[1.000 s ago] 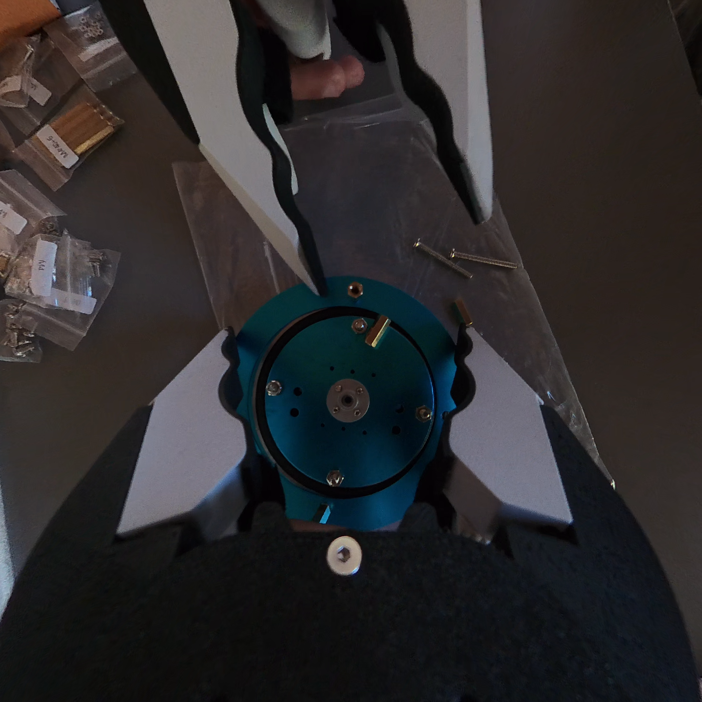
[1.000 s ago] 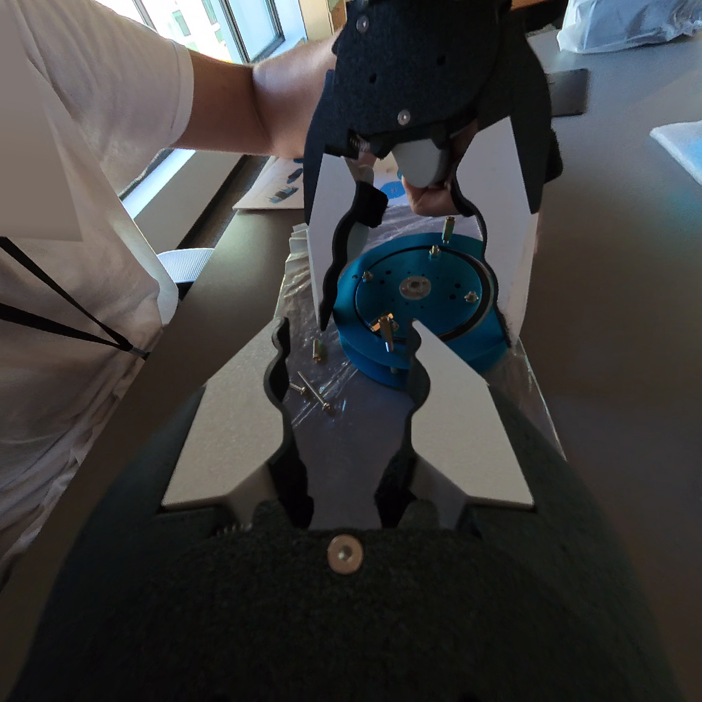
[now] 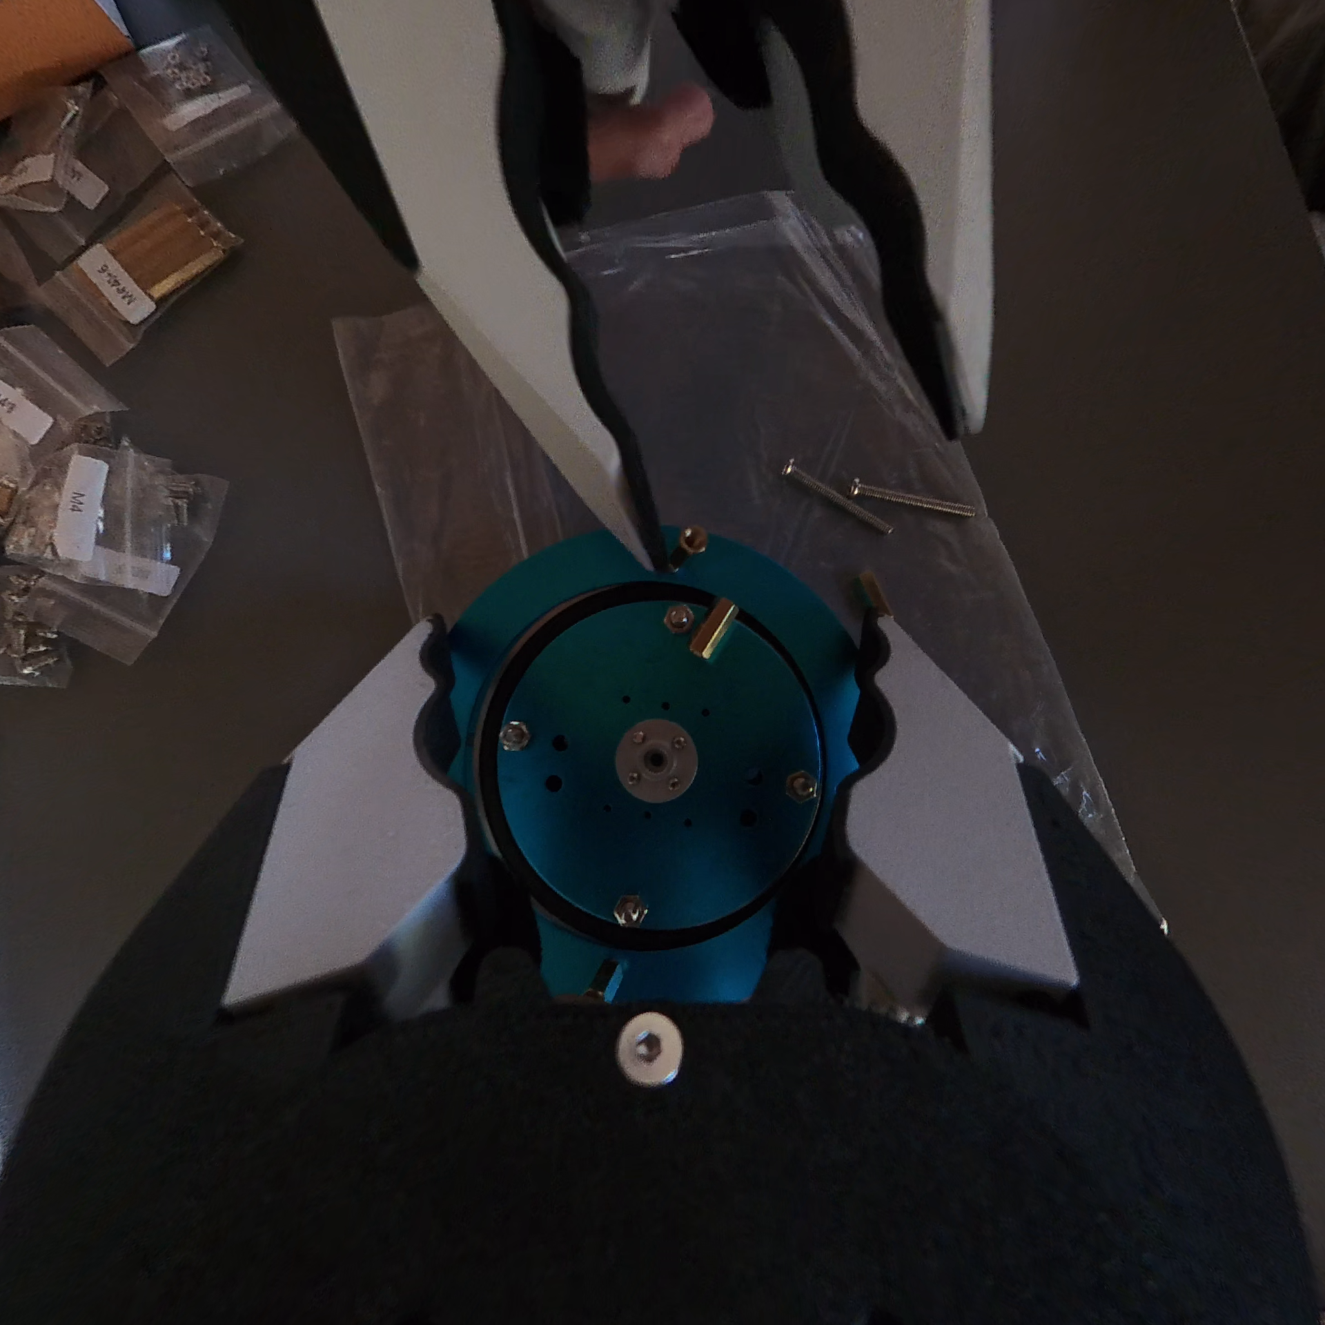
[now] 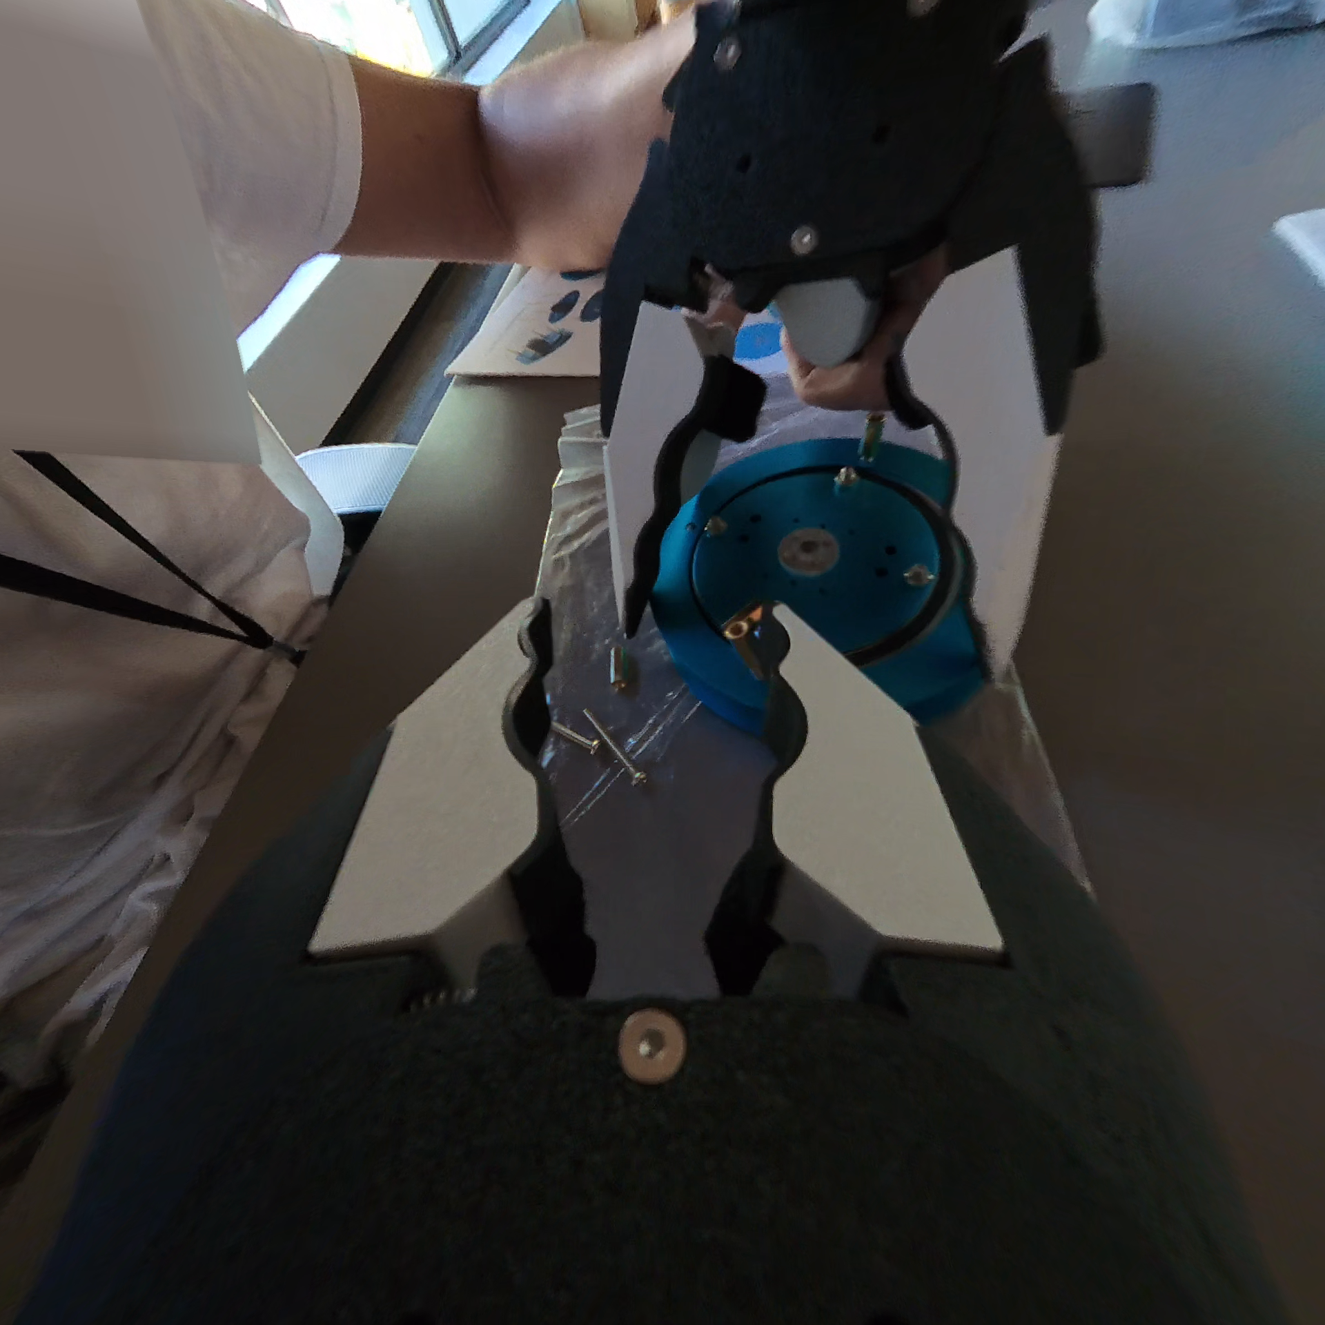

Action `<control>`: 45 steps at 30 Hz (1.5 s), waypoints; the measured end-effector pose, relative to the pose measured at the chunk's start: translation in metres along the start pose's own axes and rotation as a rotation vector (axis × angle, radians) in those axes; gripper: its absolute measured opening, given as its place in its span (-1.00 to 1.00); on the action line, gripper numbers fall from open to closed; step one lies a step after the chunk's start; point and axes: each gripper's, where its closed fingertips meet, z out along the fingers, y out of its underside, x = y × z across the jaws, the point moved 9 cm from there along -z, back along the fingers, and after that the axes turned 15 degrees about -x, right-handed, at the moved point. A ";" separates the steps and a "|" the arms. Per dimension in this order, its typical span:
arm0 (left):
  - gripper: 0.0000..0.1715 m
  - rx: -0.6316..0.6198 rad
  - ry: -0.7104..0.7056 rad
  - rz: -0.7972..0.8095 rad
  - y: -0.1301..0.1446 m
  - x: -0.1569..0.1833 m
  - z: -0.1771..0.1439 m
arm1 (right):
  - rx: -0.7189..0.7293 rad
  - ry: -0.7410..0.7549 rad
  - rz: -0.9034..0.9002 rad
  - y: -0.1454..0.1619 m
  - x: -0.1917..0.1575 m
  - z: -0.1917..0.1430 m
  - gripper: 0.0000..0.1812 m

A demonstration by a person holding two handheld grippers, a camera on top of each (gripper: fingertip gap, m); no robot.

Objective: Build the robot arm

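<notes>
While the left gripper (image 3: 649, 706) clamps the blue disc assembly (image 3: 656, 781) at frame centre, the right gripper (image 4: 656, 645) stands wide, one fingertip against a brass standoff (image 4: 746, 634). A nudge there could tip the standoff off the disc.

The blue disc assembly (image 3: 656, 774) looks like anodised metal with a satin sheen, its centre hub bare grey metal. On its far edge stands a brass standoff (image 3: 690, 546) (shiny, hexagonal). Under it lies a glossy, crinkled clear plastic sheet (image 3: 753, 344); beside the disc on that sheet, two long screws (image 3: 878, 497) of bright steel. Past the sheet, the table (image 3: 1147, 358) is matt grey-brown.
</notes>
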 end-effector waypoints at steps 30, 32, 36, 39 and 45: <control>0.30 0.011 0.002 -0.005 0.000 0.000 0.001 | -0.430 0.456 -0.333 -0.022 -0.028 -0.005 -0.74; 0.30 0.013 0.004 -0.005 0.000 0.000 0.001 | -0.437 0.502 -0.391 -0.023 -0.025 0.001 -0.74; 0.29 0.019 0.009 -0.004 0.000 0.000 0.001 | -0.294 0.426 -0.328 -0.016 -0.013 0.003 -0.73; 0.29 0.018 0.008 -0.004 0.000 0.000 0.001 | -0.235 0.324 -0.254 -0.013 -0.006 0.007 -0.71; 0.29 0.022 0.012 -0.003 0.001 -0.001 0.001 | -0.281 0.271 -0.219 0.001 -0.007 0.002 -0.79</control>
